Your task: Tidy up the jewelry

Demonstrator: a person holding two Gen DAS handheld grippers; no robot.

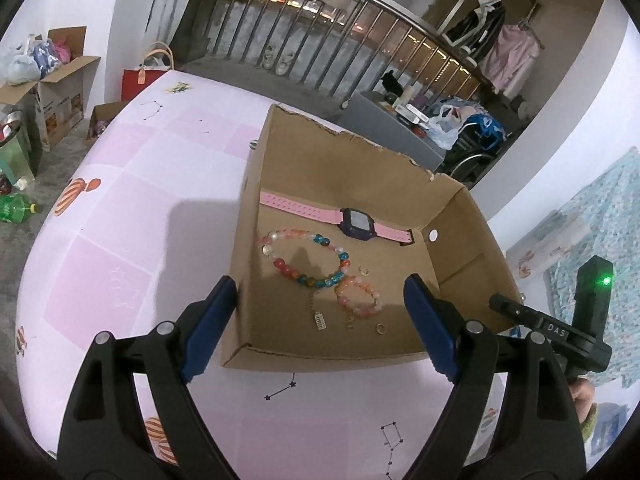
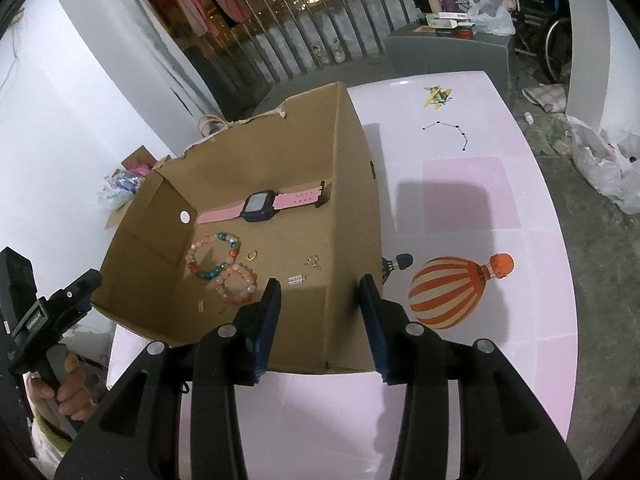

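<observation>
Basically, going left to right in the left wrist view: cardboard boxes [image 1: 60, 92] and a green bottle [image 1: 16, 210] on the floor at far left, then the desk [image 1: 132, 208] with its pink checked cover and balloon print. The left tool [image 1: 320, 304] is spread wide with nothing between its blue pads; the left pad sits outside the near-left corner of the cardboard box [image 1: 280, 152], the right pad over the box's inside. The box stands open on the desk with a torn back edge.

Inside the box, all jewelry lies on the bottom. The pink watch [image 1: 356, 222] lies flat along the back wall, dark face up. In front of it is the multicolor bead bracelet [image 1: 304, 258], and just right of that, touching or overlapping it, the smaller pink bead bracelet [image 1: 358, 296]. A small silver charm [image 1: 320, 320] on a short chain lies near the front, a small ring [image 1: 380, 329] to its right, and another ring [image 1: 364, 270] near the big bracelet. At far right the other tool's body shows with a green light, a hand below it.

In the right wrist view: a hand [image 2: 68, 384] gripping the left handle at the left edge, then the box, then the right tool [image 2: 320, 304], part-way spread and pinching nothing, pads hovering over the box's near-right corner. The desk's balloon print [image 2: 452, 292] lies to the right, and plastic bags [image 2: 608, 168] are on the floor at far right.
</observation>
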